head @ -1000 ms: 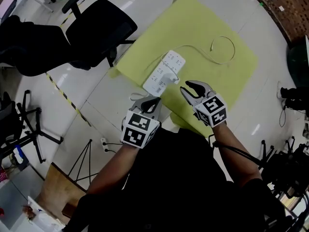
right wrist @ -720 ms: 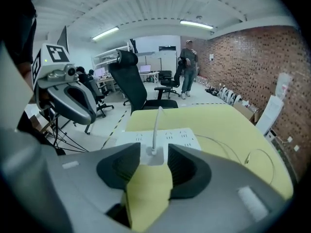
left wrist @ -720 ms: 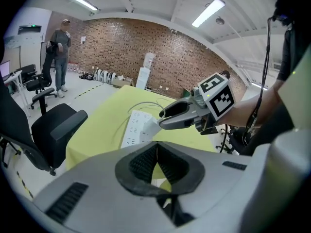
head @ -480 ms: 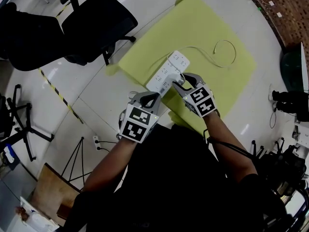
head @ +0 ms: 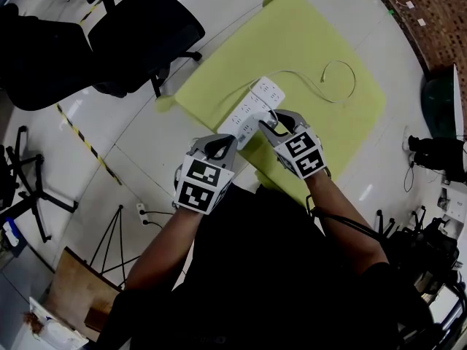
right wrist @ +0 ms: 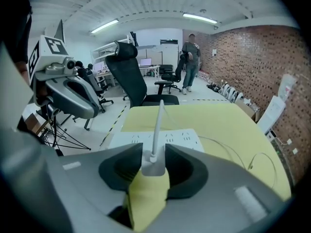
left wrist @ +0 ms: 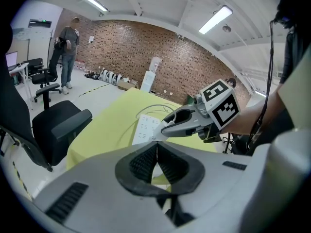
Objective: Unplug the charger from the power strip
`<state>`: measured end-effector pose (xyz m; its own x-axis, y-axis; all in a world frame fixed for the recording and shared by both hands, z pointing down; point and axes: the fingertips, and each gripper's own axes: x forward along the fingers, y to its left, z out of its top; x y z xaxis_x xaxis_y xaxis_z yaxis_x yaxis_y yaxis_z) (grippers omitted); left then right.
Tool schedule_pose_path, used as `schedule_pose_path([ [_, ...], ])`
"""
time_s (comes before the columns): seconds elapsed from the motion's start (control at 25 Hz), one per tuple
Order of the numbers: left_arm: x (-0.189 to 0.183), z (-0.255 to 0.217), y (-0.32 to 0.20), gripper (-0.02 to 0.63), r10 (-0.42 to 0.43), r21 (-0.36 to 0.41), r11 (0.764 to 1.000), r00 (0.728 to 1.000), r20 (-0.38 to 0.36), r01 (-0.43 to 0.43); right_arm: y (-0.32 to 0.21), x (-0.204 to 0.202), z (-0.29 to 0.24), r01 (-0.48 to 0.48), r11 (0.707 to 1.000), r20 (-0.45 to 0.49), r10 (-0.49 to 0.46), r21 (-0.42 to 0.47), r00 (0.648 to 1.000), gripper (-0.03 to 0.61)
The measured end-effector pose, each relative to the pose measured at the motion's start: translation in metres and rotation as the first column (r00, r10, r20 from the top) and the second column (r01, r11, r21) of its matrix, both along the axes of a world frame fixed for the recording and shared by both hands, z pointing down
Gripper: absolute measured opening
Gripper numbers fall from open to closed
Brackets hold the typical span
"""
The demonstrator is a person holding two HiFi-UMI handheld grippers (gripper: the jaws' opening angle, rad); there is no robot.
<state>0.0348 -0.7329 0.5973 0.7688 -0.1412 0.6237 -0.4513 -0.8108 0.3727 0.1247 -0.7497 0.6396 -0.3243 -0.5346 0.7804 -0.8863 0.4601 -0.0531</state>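
A white power strip (head: 252, 106) lies on a yellow-green mat (head: 328, 130), and a thin white cable (head: 330, 77) loops away to the right. My right gripper (head: 273, 120) is at the strip's near end. Its jaws have just been closing and now press both sides of the white charger (right wrist: 152, 168), whose cable (right wrist: 158, 123) runs up past the strip (right wrist: 155, 139). Whether the charger's pins sit in the strip is hidden. My left gripper (head: 221, 146) hangs shut and empty just short of the strip, to the left of the right gripper (left wrist: 187, 123).
Two black office chairs (head: 146, 35) stand left of the mat on the white floor. A tripod (head: 120, 235) and a floor socket (head: 142, 211) are at the near left. A person (right wrist: 189, 52) stands far off by a brick wall.
My right gripper has moved left and down to the strip's near end, and its jaws have come round the charger. The left gripper has crept slightly forward, still shut.
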Motion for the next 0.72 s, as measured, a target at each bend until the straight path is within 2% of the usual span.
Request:
schedule_pose_path([
  [0.24,0.006,-0.002,0.002,0.008,0.011,-0.001,1.000,1.000,-0.011,-0.011,0.001,0.002,-0.009,-0.002,1.000,0.020,0.002,0.013,1.000,0.138],
  [0.44,0.014,-0.003,0.010,0.008,0.040,0.001,0.999,0.999,-0.011,-0.040,0.011,0.017,-0.017,-0.043,0.999,0.024,0.042,0.020,0.999,0.138],
  [0.6,0.025,-0.007,0.018,0.008,0.079,0.010,0.997,0.997,-0.015,-0.079,0.027,0.042,-0.020,-0.143,0.990,0.072,0.142,0.006,0.987,0.138],
  [0.72,0.039,-0.008,0.025,0.008,0.108,0.016,0.994,0.994,-0.013,-0.108,0.044,0.072,-0.019,-0.255,0.967,0.126,0.255,-0.019,0.959,0.138],
])
